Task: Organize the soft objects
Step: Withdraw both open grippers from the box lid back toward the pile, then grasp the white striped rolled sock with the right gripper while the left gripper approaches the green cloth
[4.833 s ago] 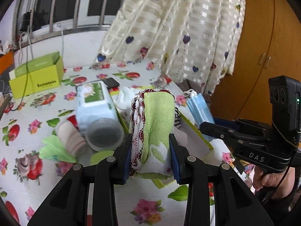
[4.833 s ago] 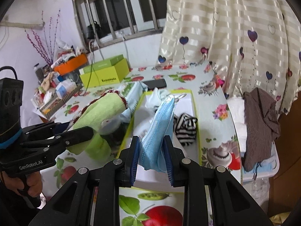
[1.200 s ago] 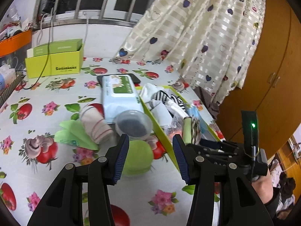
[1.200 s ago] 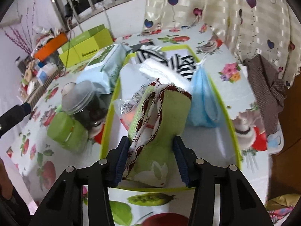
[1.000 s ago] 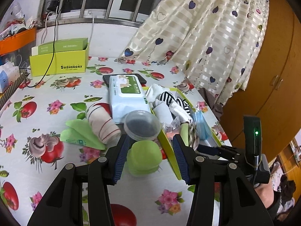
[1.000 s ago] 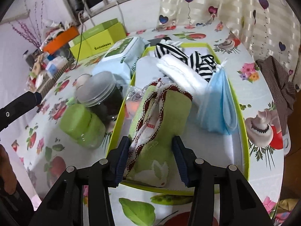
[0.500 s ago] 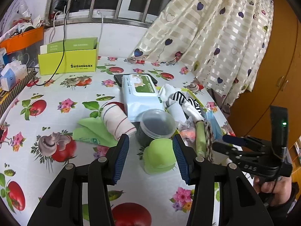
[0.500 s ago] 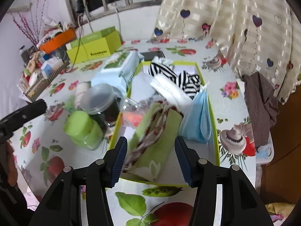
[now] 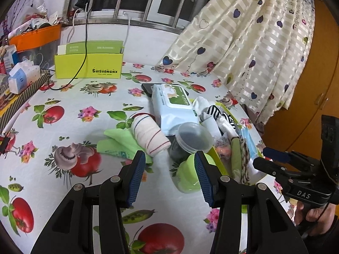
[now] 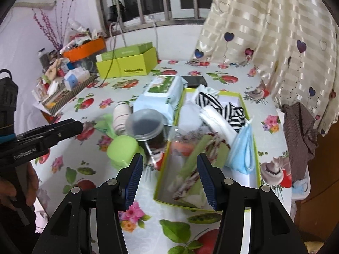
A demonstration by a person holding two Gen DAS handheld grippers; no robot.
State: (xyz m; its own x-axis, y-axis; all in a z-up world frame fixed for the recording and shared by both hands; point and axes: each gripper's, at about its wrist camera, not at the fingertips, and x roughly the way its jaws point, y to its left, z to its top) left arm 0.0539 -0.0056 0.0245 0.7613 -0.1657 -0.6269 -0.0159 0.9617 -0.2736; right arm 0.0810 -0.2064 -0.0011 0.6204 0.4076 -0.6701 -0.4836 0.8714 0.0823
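Observation:
My right gripper [image 10: 170,167] hangs open and empty above the near end of the lime-green tray [image 10: 257,165]. The green towel with the red-and-white trim [image 10: 220,151] lies free in the tray below its fingers. Beside the towel are a blue face mask [image 10: 241,148], a white cloth [image 10: 214,120] and a striped sock [image 10: 224,108]. My left gripper [image 9: 169,165] is open and empty over the table. A rolled white cloth with red stripes [image 9: 151,136] and a folded green cloth [image 9: 118,142] lie just beyond its tips.
A green-capped container [image 9: 188,175], a jar with a clear lid [image 9: 193,136] and a wipes pack [image 9: 173,108] crowd the tray's left side. A phone [image 10: 195,80] and a lime box [image 9: 89,65] sit further back. Clutter lines the far left edge; a curtain hangs on the right.
My right gripper has let go of the green towel and risen away from the tray, leaving the towel inside. My left gripper has shifted left, from the green-capped container toward the rolled cloth.

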